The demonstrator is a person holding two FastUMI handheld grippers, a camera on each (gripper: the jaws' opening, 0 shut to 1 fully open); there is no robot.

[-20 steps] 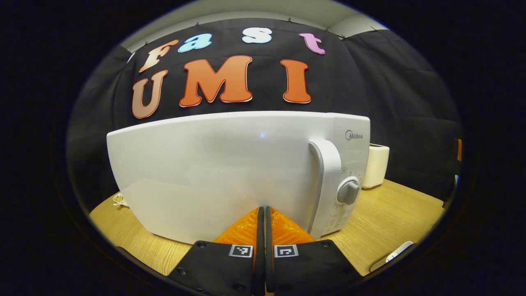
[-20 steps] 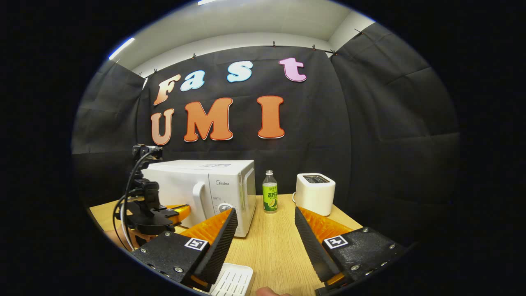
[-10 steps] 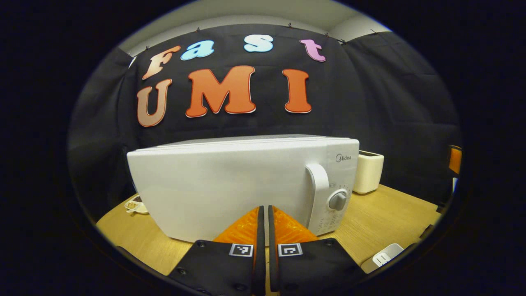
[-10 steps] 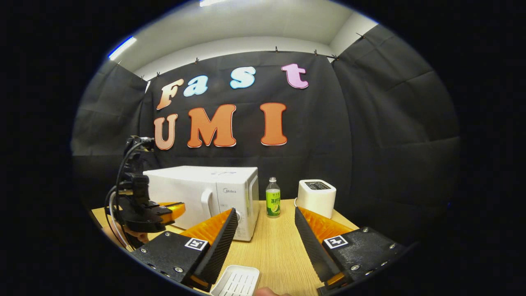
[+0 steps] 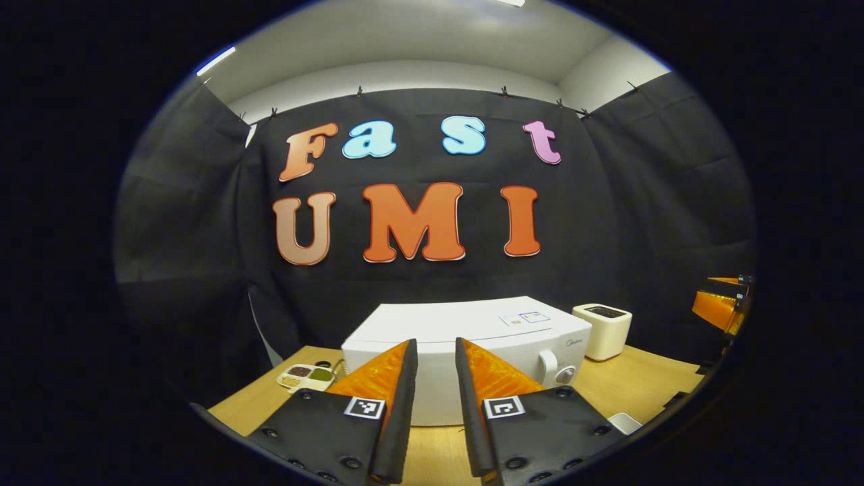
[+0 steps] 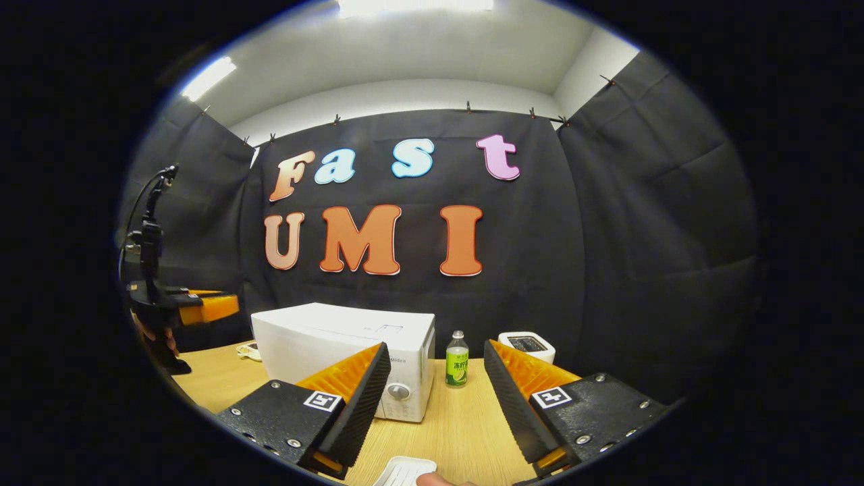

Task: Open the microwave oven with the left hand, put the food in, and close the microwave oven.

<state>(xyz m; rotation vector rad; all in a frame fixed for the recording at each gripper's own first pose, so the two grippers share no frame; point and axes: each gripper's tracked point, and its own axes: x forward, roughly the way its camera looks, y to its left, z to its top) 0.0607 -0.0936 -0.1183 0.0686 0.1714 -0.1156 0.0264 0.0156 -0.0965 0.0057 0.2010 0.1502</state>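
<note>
The white microwave (image 5: 466, 337) stands on the wooden table with its door shut, handle and dial at its right end. My left gripper (image 5: 436, 344) hovers above and in front of it, open by a narrow gap, holding nothing. A small white dish of food (image 5: 307, 374) lies on the table left of the microwave. In the right gripper view the microwave (image 6: 344, 351) sits left of centre. My right gripper (image 6: 437, 354) is wide open and empty, raised over the table. The left gripper (image 6: 196, 307) is held high at the far left, clear of the microwave.
A white toaster (image 5: 603, 329) stands right of the microwave, with a green-labelled bottle (image 6: 457, 368) between them. A white ridged tray (image 6: 405, 469) lies at the near table edge by a fingertip (image 6: 432, 479). Bare tabletop (image 6: 459, 418) stretches in front of the bottle.
Both grippers have risen and drawn back from the microwave, which now looks smaller and lower. The left gripper's fingers, pressed together before, have parted a little. The door stays shut.
</note>
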